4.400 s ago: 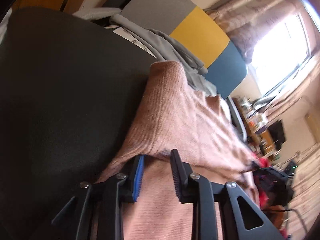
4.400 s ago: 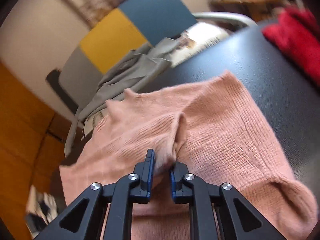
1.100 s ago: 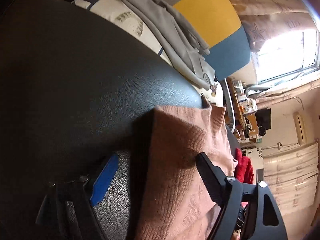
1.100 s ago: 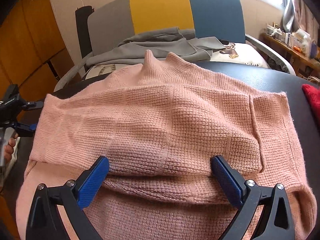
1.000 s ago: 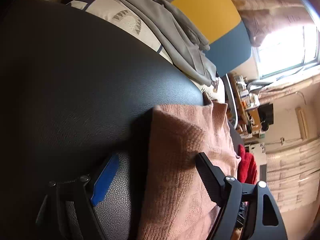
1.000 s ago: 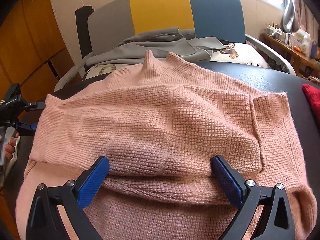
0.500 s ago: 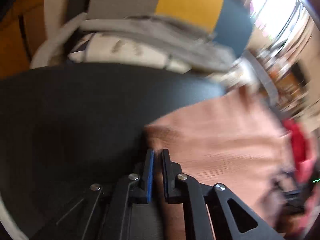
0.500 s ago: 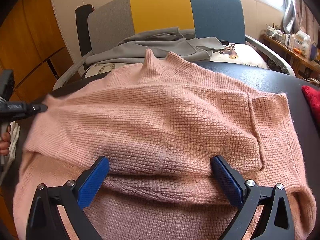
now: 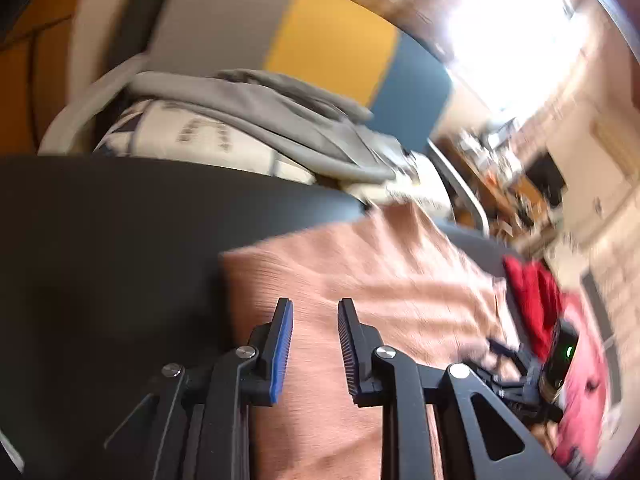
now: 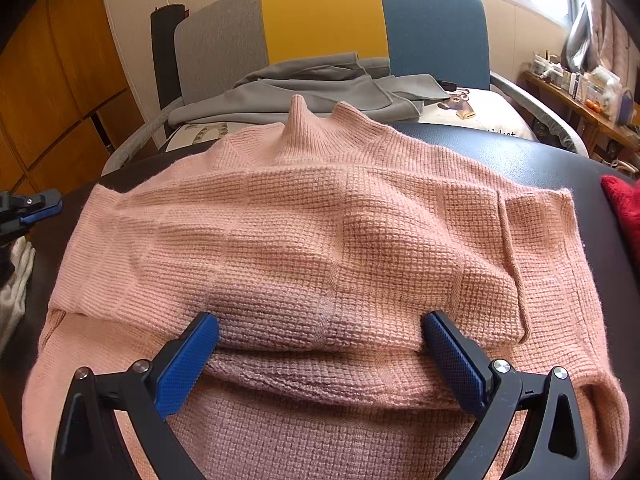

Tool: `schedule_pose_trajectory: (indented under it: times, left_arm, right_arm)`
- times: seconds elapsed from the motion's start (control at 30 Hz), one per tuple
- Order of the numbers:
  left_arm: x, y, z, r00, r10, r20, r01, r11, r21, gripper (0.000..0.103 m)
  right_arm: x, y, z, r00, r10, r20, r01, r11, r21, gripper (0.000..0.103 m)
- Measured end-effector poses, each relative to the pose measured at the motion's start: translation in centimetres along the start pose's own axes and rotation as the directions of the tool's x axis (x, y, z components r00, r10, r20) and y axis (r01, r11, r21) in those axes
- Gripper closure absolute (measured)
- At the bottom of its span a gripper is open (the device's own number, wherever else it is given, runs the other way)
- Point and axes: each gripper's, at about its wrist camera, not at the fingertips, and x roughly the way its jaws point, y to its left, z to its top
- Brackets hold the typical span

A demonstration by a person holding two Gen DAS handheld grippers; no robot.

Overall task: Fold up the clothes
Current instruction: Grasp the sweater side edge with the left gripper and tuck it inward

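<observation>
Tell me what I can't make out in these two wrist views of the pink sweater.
- Left wrist view: motion blur smears the pink sweater; whether the left gripper, jaws opening, touches it is unclear.
- Right wrist view: the right gripper hides the sweater's near hem.
- Right wrist view: the red cloth is cut off by the edge.
- Shelf items: too small.

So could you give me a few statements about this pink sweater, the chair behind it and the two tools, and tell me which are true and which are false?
1. The pink sweater lies on a dark table. True.
2. The right tool is clamped shut on the sweater. False: its jaws stand wide open at a fold.
3. A grey garment lies on the chair. True.
4. The chair back is all one colour. False: it is grey, yellow and blue.
5. The left tool grips the sweater. False: its jaws are opening, with nothing pinched between them.
</observation>
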Motion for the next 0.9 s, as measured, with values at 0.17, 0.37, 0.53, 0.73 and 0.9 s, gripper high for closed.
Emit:
schedule_pose_trajectory:
  times: [0.17,0.37,0.53,0.73,0.9]
  left_arm:
    - [2.0,-1.0,-0.7,0.994,0.110,-0.025,-0.109,0.993,0.035,0.080]
    - [4.5,2.5,-2.3,0.979,0.185,-0.080,-0.183,0.982,0.038,0.076]
    - [4.1,3.2,-2.5,0.978,0.192,-0.075,-0.189,0.981,0.050,0.076]
    - [1.6,1.0,-2.5,0.970,0.241,0.030,-0.243,0.967,0.073,0.076]
    - [1.0,-2.0,-4.7,0.981,0.187,0.043,-0.192,0.969,0.156,0.075]
  right_arm:
    - [-1.7,-0.2,1.4,0.999,0.027,0.039,-0.027,1.000,-0.002,0.000]
    - [-2.8,-0.1,3.9,0.997,0.036,0.070,-0.031,0.998,-0.062,0.000]
    - [-0.7,-1.0,4.3,1.000,0.022,0.000,-0.022,0.998,-0.064,0.000]
    - [1.7,-3.4,2.0,0.999,-0.001,-0.038,0.000,1.000,-0.023,0.000]
    - [1.7,-3.6,1.7,1.000,0.020,-0.022,-0.021,0.999,-0.026,0.000]
